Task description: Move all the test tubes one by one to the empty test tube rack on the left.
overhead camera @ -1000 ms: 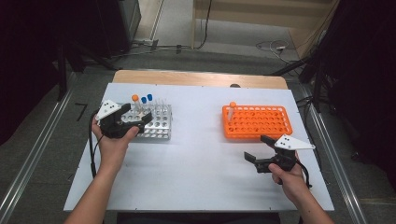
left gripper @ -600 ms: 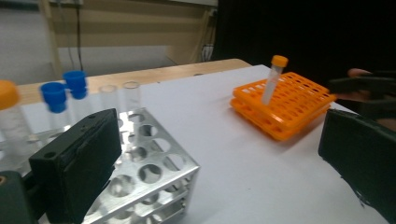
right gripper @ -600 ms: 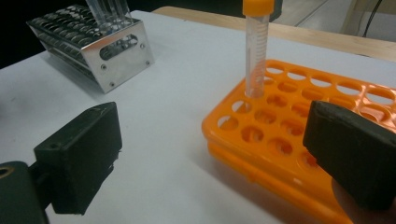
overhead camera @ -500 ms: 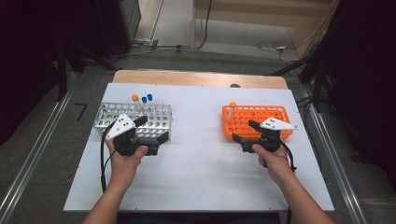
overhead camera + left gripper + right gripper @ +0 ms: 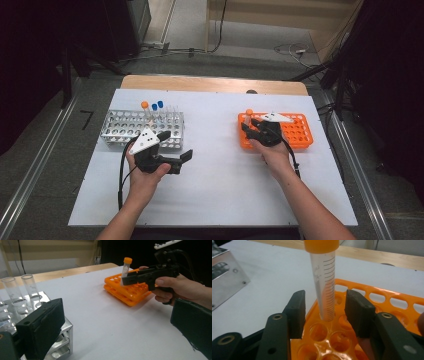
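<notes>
the right gripper stood over the near left corner of the orange rack, its jaws having just been closing, with the orange-capped tube between them. in the right gripper view a gap showed on either side of the tube, so the pads did not yet press on it. the tube stood upright in a corner hole of the rack, its cap well above the fingertips. the left gripper hung over the white table, just in front of the metal rack, its jaws spread wide with nothing between them. in the left gripper view the metal rack with its clear tubes lay beside the left finger, and the orange rack sat well beyond the fingertips.
</notes>
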`<state>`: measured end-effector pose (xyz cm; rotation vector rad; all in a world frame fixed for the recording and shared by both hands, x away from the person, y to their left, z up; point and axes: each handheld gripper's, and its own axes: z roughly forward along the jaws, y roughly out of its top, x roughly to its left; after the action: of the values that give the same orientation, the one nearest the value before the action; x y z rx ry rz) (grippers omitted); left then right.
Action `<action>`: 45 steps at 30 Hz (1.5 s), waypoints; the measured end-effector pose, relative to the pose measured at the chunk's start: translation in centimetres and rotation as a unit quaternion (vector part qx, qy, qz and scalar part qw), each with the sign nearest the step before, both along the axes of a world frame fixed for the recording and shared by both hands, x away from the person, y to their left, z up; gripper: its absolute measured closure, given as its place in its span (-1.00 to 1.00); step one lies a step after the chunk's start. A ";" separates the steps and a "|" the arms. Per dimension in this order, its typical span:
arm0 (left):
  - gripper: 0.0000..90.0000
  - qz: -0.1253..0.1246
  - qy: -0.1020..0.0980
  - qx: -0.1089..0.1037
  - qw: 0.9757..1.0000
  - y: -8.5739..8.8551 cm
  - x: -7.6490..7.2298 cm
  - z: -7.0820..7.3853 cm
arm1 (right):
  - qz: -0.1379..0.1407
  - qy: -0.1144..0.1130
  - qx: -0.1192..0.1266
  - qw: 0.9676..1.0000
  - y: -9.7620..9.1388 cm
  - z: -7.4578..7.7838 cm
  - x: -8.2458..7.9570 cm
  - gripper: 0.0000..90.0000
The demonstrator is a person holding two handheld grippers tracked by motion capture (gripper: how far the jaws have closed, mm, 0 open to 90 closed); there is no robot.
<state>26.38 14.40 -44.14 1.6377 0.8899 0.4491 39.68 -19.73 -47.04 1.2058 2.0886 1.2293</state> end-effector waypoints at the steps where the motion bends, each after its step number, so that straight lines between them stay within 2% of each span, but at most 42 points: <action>1: -1.00 -0.001 0.000 0.000 1.000 -0.1 0.0 -0.1 | -0.007 0.000 -0.003 1.000 0.1 -0.1 0.1 0.20; 3: -1.00 -0.001 0.002 0.001 1.000 -0.2 0.0 -0.1 | -0.019 0.005 -0.014 1.000 0.4 -0.5 0.4 0.33; 4: -1.00 -0.003 0.002 0.003 1.000 -0.2 0.0 -0.2 | -0.022 0.000 -0.013 1.000 0.5 -0.6 0.4 0.38; 7: -1.00 -0.004 0.003 0.002 1.000 -0.4 0.0 -0.2 | -0.019 -0.005 -0.013 1.000 0.7 -0.7 0.4 0.59; 11: -1.00 -0.009 0.002 0.003 1.000 -0.6 0.0 -0.1 | -0.009 -0.017 -0.015 1.000 0.7 -0.6 0.2 0.60; 16: -1.00 -0.012 0.002 0.000 1.000 -0.7 0.1 -0.1 | -0.007 -0.034 0.005 0.999 0.1 0.7 -0.3 0.60; 18: -1.00 -0.015 0.002 -0.001 1.000 -0.8 0.1 0.0 | 0.002 -0.041 0.010 0.999 -0.2 1.3 -0.8 0.60; 24: -0.98 -0.036 -0.001 -0.007 0.999 -1.6 0.0 0.4 | 0.062 -0.050 0.020 0.997 0.2 2.6 -3.4 0.60; 29: -0.80 -0.053 -0.003 -0.010 0.999 -2.6 -0.1 0.6 | 0.131 -0.054 0.019 0.990 1.8 2.9 -6.2 0.60; 32: -0.60 -0.065 -0.003 -0.006 0.998 -3.3 -0.2 0.9 | 0.171 -0.050 0.013 0.984 3.2 2.8 -7.9 0.60; 38: -0.11 -0.112 -0.009 0.009 0.994 -4.9 -0.4 1.0 | 0.223 -0.032 0.004 0.974 5.6 2.4 -10.1 0.60; 42: 0.17 -0.131 -0.011 0.018 0.991 -5.7 -0.4 0.9 | 0.250 -0.030 -0.003 0.968 6.8 2.3 -11.2 0.60; 44: 0.28 -0.141 -0.011 0.024 0.990 -6.0 -0.4 0.8 | 0.257 -0.030 -0.004 0.966 7.0 2.3 -11.5 0.60; 45: 0.36 -0.139 -0.012 0.030 0.990 -6.1 -0.5 0.7 | 0.259 -0.028 -0.003 0.966 7.1 2.2 -11.6 0.60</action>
<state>25.90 8.27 -43.40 1.7755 0.6221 0.3034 28.11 -12.60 -44.79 0.6209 2.4469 1.4471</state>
